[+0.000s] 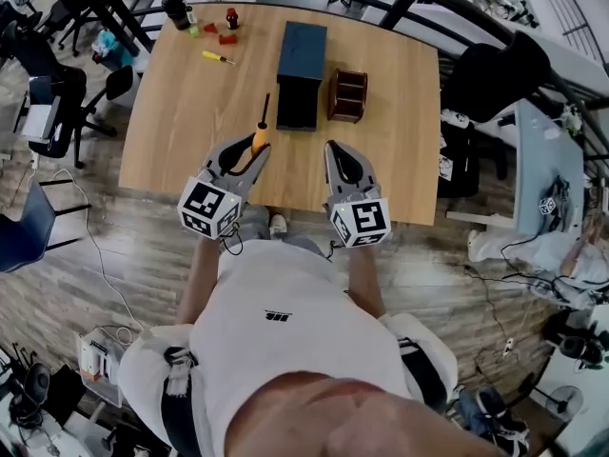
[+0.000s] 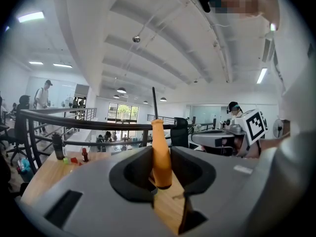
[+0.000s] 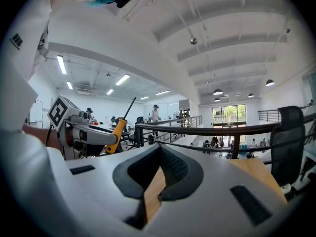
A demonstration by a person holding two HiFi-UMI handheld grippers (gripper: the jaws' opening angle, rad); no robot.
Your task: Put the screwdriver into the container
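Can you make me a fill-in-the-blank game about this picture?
The left hand-held gripper grips a screwdriver with an ___ handle.
The right hand-held gripper holds ___.
The dark blue container stands on the wooden ___.
In the head view, the brown rack stands to the container's ___.
Missing words: orange; nothing; table; right.

Orange-handled screwdriver [image 1: 260,135] clamped in the left gripper [image 1: 252,150]; dark blue container [image 1: 302,60] ahead of it.

Gripped by the handle between the jaws, thin dark shaft pointing up and away toward the container, tip just beside its near left corner. Boxy and tall, standing near the middle of the wooden table [image 1: 186,131], towards the far edge.
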